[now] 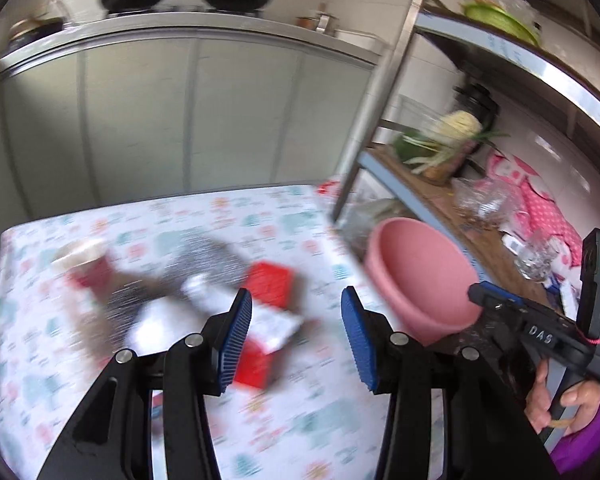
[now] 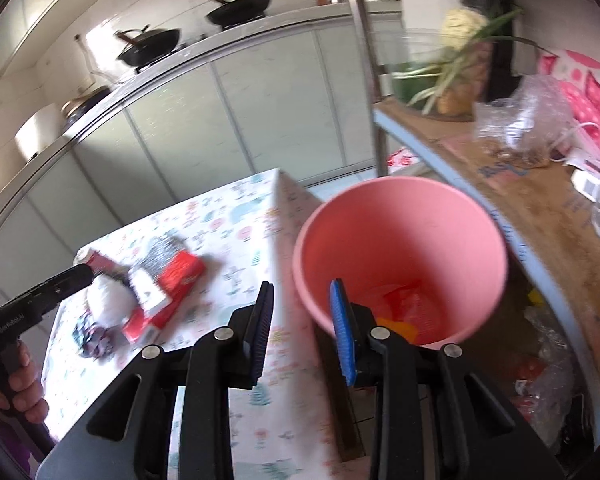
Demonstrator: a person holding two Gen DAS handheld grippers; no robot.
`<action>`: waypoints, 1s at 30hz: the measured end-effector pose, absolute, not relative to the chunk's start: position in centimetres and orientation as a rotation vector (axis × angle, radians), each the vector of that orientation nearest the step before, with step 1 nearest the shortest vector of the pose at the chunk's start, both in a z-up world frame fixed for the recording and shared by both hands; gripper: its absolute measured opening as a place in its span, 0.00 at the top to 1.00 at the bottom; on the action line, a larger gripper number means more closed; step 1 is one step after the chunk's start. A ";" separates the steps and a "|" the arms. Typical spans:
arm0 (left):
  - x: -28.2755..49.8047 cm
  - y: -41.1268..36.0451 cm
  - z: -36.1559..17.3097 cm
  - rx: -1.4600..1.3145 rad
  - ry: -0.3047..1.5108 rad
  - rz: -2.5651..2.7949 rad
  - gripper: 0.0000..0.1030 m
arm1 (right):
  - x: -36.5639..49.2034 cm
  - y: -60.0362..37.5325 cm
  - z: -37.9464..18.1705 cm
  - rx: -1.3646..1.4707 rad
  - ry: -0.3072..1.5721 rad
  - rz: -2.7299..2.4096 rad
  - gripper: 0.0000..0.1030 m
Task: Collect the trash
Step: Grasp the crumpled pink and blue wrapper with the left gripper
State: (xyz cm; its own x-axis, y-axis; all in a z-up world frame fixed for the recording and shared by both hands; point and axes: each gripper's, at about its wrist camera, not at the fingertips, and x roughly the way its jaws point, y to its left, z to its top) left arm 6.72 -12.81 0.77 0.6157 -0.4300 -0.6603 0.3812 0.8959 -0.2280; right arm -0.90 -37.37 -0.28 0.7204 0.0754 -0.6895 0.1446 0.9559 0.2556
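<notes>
Left gripper (image 1: 296, 336) is hanging over the table (image 1: 300, 420) with its jaws apart and empty, red box (image 1: 270, 284) and cup (image 1: 86, 260) lying just beyond. Right gripper (image 2: 300, 332) is also released, nothing between the pads, beside the pink bin (image 2: 400, 248). Best to pick one piece, straddle it squarely, then clamp. The bin is holding red and orange scraps (image 2: 400, 312) at the bottom.

Left tongs (image 1: 296, 340) and right tongs (image 2: 300, 332) agape, empty
</notes>
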 end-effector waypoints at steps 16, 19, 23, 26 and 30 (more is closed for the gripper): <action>3.5 -0.4 -4.4 -0.148 0.904 -0.224 0.54 | 0.6 -28.1 -1.9 0.219 0.867 0.169 0.71; 3.6 -1.5 -4.3 -0.149 0.896 -0.259 0.54 | 0.6 -27.1 -1.9 0.203 0.876 0.191 0.71; 4.3 -3.5 -4.5 -0.090 0.896 -0.255 0.54 | 1.0 -25.6 -1.8 0.179 0.887 0.230 0.71; 5.0 -3.9 -5.3 -0.097 0.922 -0.246 0.54 | 1.5 -25.0 -1.7 0.173 0.891 0.257 0.71; 5.4 -3.8 -5.9 -0.126 0.937 -0.256 0.63 | 2.4 -24.1 -1.2 0.155 0.887 0.275 0.71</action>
State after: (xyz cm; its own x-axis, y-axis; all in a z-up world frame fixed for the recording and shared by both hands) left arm 5.36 -3.77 -5.89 0.5646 -0.2710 -0.7796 0.1621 0.9626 -0.2172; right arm 2.42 -24.08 -1.23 0.5995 0.3002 -0.7419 -0.1724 0.9537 0.2466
